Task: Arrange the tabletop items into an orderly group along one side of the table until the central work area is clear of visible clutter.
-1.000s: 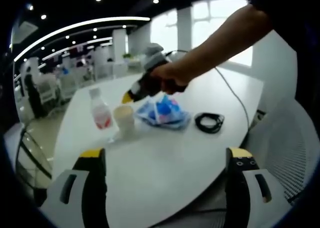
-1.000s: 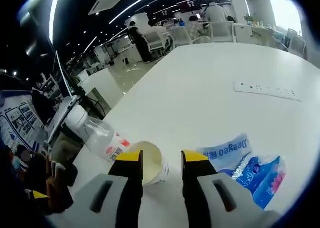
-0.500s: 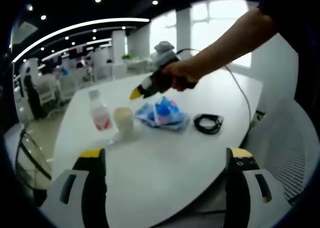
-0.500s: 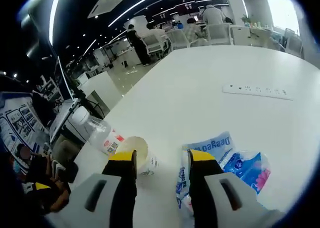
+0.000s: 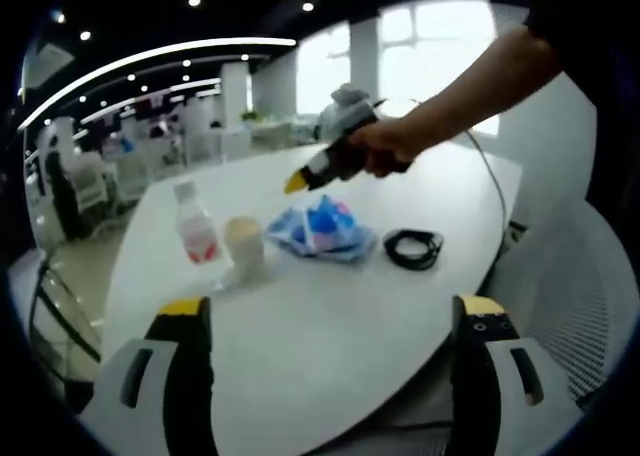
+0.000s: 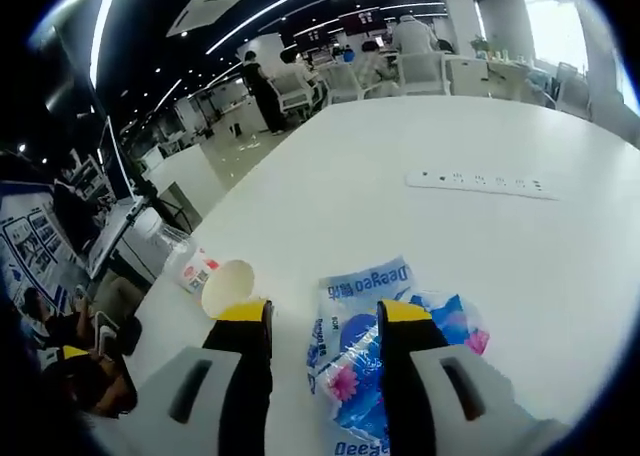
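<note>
On the white surface [image 5: 330, 316] stand a bottle [image 5: 197, 231], a cup [image 5: 244, 247], a blue packet [image 5: 325, 228] and a coiled black cable [image 5: 413, 247]. The right hand-held gripper [image 6: 322, 314], released and empty, hovers above the packet; the left hand-held gripper [image 5: 330, 311] is spread wide, nearer. A power strip [image 6: 477, 183] lies far.

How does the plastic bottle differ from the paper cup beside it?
The plastic bottle is clear, capped, red-labelled and taller; the paper cup is cream, opaque and open-topped. In the left gripper view the bottle stands further left than the cup. Both stand upright on the white table.
</note>
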{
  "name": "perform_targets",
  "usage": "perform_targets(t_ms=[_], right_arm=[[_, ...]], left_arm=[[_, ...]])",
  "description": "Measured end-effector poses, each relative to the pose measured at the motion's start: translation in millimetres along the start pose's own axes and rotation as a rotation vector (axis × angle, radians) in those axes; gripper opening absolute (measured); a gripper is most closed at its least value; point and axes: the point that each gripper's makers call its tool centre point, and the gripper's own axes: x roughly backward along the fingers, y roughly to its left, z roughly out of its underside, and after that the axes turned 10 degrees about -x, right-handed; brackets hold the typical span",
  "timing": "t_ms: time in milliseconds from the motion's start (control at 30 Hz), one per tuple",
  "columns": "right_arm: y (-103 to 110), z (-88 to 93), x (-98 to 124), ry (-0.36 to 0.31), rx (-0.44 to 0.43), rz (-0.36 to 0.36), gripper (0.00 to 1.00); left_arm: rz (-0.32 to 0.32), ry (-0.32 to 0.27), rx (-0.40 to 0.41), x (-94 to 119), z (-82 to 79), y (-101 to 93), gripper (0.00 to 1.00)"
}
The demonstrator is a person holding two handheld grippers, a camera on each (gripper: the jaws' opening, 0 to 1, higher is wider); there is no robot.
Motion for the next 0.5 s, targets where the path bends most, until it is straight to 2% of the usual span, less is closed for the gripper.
perform_targets(t_ms=[333, 500], right_arm=[[-25.5, 9.6, 14.8, 0.002, 0.008, 0.062, 0.41], [-34.3, 15.8, 14.8, 0.010, 0.014, 0.093, 0.41]], left_arm=[[0.015, 0.001, -0.005, -0.6, -1.1, -4.1, 0.97], [0.015, 0.002, -0.005, -0.6, -1.3, -4.6, 0.97]])
